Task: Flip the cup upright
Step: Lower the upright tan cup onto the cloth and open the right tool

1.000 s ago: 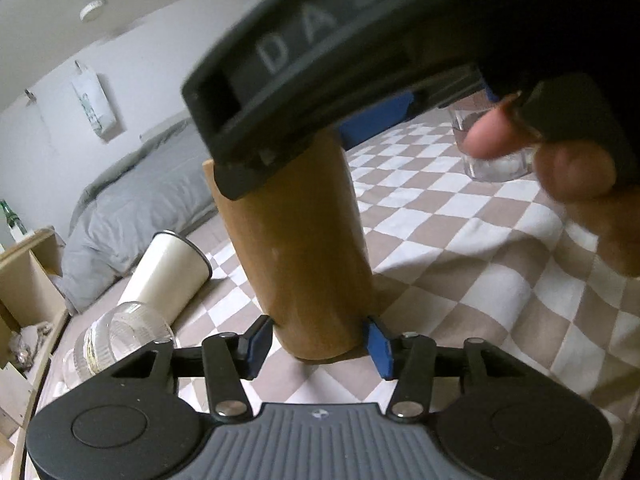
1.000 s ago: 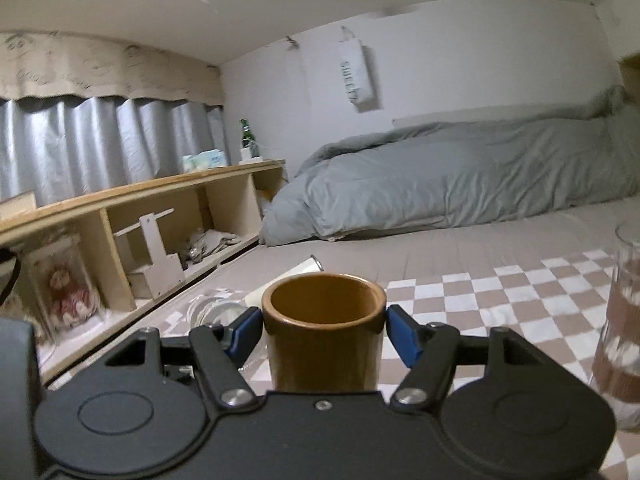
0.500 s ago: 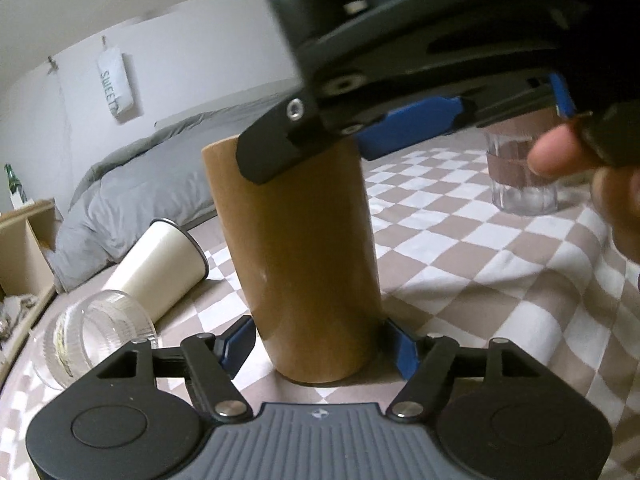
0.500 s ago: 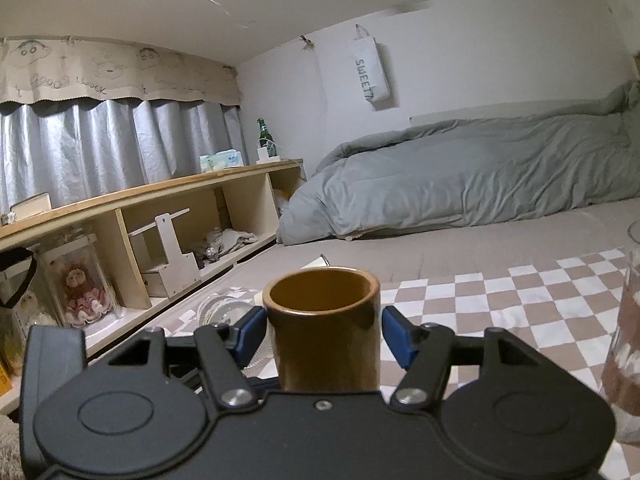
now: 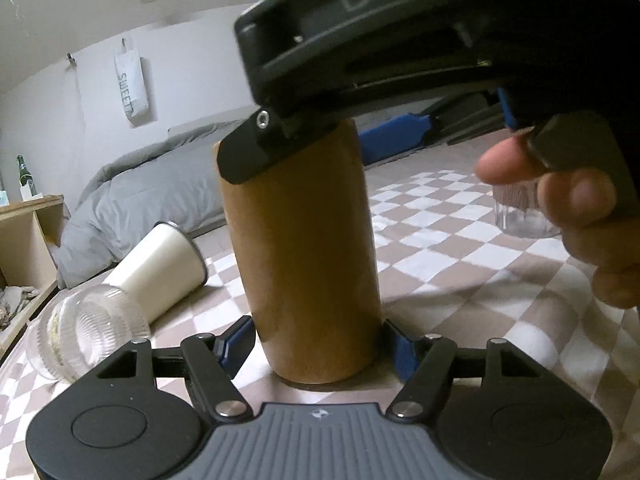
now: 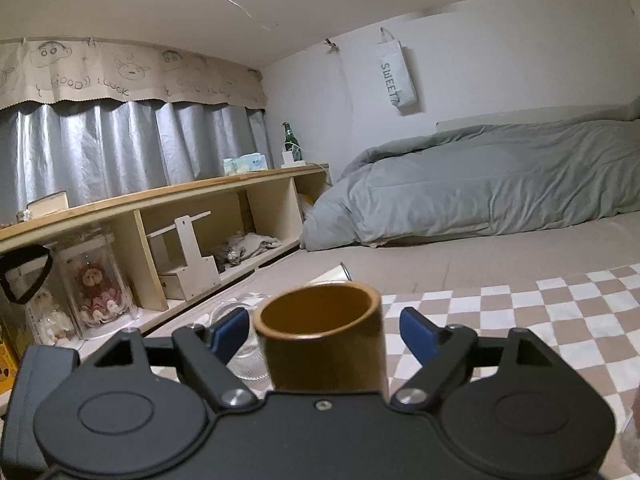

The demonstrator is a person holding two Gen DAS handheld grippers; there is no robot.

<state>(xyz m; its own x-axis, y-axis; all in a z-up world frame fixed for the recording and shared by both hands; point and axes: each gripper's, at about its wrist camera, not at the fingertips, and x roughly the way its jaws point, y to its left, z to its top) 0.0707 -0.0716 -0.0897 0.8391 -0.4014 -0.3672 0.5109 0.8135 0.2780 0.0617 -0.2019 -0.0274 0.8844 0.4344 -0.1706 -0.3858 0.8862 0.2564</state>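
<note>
Brown cup (image 5: 304, 248) upright on checkered cloth (image 5: 460, 264), mouth up.

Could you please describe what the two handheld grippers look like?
Both are matte black with round pivot discs, silver screws and blue fingertip pads. The left gripper has a grey ribbed centre panel; the right gripper bears white "DAS" lettering. A bare hand holds it.

R gripper (image 6: 320, 330) opened off brown cup (image 6: 320, 340), gaps both sides now.

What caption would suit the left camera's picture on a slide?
Brown cup stands upright on the checkered cloth between the open left gripper, with the right gripper at its rim.
</note>
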